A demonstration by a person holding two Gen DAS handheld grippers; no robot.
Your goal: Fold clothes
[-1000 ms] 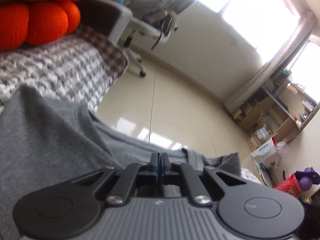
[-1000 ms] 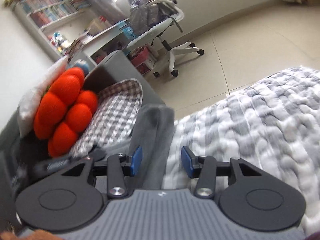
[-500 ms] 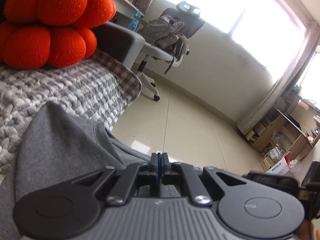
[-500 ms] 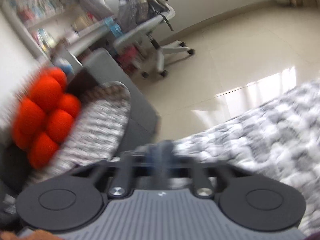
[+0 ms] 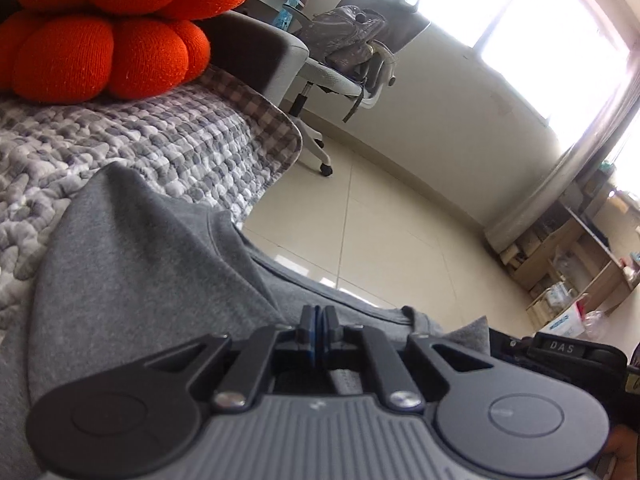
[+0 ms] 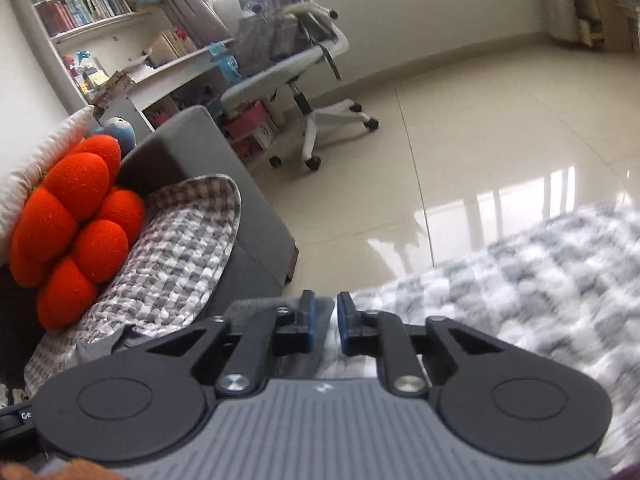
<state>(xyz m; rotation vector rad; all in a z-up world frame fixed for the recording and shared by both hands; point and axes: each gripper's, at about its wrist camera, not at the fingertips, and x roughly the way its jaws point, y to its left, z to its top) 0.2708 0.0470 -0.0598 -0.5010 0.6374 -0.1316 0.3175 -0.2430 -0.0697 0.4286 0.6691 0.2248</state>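
Orange cushion on checked blanket, grey garment beside, chair behind

Bright daylight from blown-out window, glare on floor tiles, fisheye-bent edges, blurred blanket

Grey garment, orange cushion, grey-white checked blanket, blue-padded fingers

Home bedroom: quilted bed, bookshelves
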